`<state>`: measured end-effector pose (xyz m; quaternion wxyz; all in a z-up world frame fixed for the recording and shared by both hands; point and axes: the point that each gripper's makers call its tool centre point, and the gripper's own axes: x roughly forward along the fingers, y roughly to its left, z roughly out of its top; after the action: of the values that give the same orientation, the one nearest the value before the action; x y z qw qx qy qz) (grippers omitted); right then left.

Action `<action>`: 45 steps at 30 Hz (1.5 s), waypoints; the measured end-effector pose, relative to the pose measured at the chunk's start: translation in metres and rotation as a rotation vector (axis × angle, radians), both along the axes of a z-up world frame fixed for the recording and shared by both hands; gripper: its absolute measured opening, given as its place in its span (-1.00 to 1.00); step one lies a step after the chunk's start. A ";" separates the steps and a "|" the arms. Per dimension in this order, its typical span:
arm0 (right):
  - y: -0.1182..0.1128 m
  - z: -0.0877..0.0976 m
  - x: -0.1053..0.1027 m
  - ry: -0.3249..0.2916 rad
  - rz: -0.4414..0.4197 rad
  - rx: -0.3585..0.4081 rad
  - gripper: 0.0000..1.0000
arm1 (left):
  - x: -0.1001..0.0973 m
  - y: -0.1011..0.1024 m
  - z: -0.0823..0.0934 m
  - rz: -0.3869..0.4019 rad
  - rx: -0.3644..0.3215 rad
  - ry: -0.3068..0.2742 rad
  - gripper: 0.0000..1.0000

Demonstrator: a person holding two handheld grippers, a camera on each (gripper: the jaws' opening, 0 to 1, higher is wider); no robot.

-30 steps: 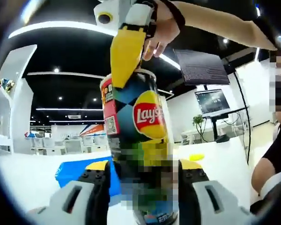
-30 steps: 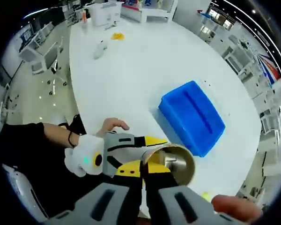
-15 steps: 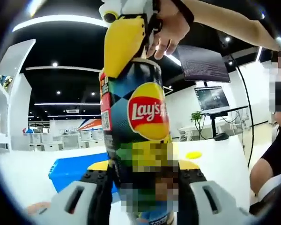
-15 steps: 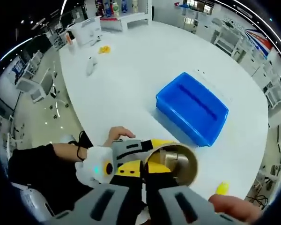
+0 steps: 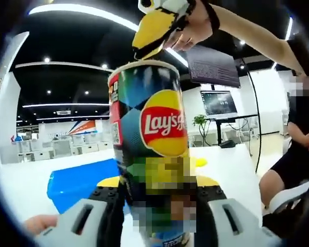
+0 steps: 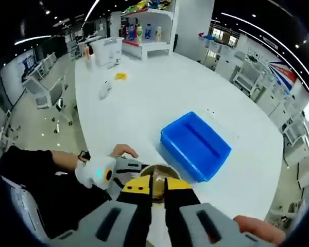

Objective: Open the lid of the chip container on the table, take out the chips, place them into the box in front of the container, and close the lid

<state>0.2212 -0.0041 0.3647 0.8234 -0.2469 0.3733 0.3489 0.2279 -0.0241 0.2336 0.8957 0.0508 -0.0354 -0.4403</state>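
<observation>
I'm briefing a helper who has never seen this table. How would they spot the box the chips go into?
Start at the big white table. Near its close edge, the left tongs grip an upright Lay's can; the box sits on the table just past that can. It is a bright blue, open-topped rectangular bin, the only large coloured thing there; the rest are small yellow and white bits.

Upright chip can [image 5: 149, 139] (lid off), blue box [image 6: 195, 146] behind.
</observation>
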 end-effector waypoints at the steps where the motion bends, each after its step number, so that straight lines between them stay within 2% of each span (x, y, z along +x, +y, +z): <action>1: -0.003 0.001 0.001 -0.005 -0.006 0.008 -0.86 | 0.000 0.001 -0.001 -0.011 0.013 0.011 0.02; 6: -0.023 -0.010 0.000 -0.003 -0.037 0.050 -0.91 | -0.003 0.008 -0.004 -0.095 0.116 0.060 0.01; 10: -0.021 -0.016 -0.005 0.012 -0.044 0.151 -0.93 | -0.006 0.012 -0.005 -0.131 0.186 0.081 0.00; 14: -0.016 -0.020 -0.005 -0.008 -0.036 0.178 -0.92 | -0.008 0.011 -0.007 -0.168 0.230 0.104 -0.01; 18: -0.009 -0.026 -0.007 0.000 -0.024 0.201 -0.92 | -0.007 0.009 -0.009 -0.182 0.244 0.117 -0.01; 22: -0.012 -0.026 0.003 -0.075 -0.011 0.133 -0.92 | -0.006 0.005 -0.008 -0.185 0.188 0.121 0.00; 25: -0.016 -0.035 0.004 -0.055 -0.015 0.103 -0.92 | -0.001 0.007 -0.009 -0.185 0.158 0.121 0.02; 27: -0.019 -0.038 0.007 -0.067 -0.012 0.084 -0.92 | 0.001 0.008 -0.008 -0.182 0.130 0.116 0.03; 29: -0.020 -0.037 0.008 -0.063 -0.016 0.090 -0.92 | 0.002 0.008 -0.006 -0.172 0.090 0.084 0.04; 31: -0.020 -0.036 0.009 -0.054 -0.020 0.097 -0.92 | 0.001 0.009 -0.003 -0.174 0.039 0.079 0.03; 33: -0.020 -0.036 0.009 -0.046 -0.025 0.097 -0.92 | 0.000 0.011 0.007 -0.168 -0.015 0.035 0.04; 35: -0.020 -0.036 0.010 -0.034 -0.026 0.096 -0.92 | -0.004 0.014 0.013 -0.151 -0.034 -0.014 0.06; 39: -0.019 -0.038 0.012 -0.021 -0.037 0.099 -0.92 | -0.004 0.020 0.012 -0.107 -0.064 -0.061 0.12; 45: -0.018 -0.038 0.012 -0.013 -0.039 0.088 -0.92 | -0.006 0.025 0.005 -0.078 -0.087 -0.075 0.08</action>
<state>0.2330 -0.0221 0.3262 0.8425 -0.2055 0.3569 0.3473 0.2224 0.0007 0.2384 0.8774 0.0267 -0.0901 -0.4705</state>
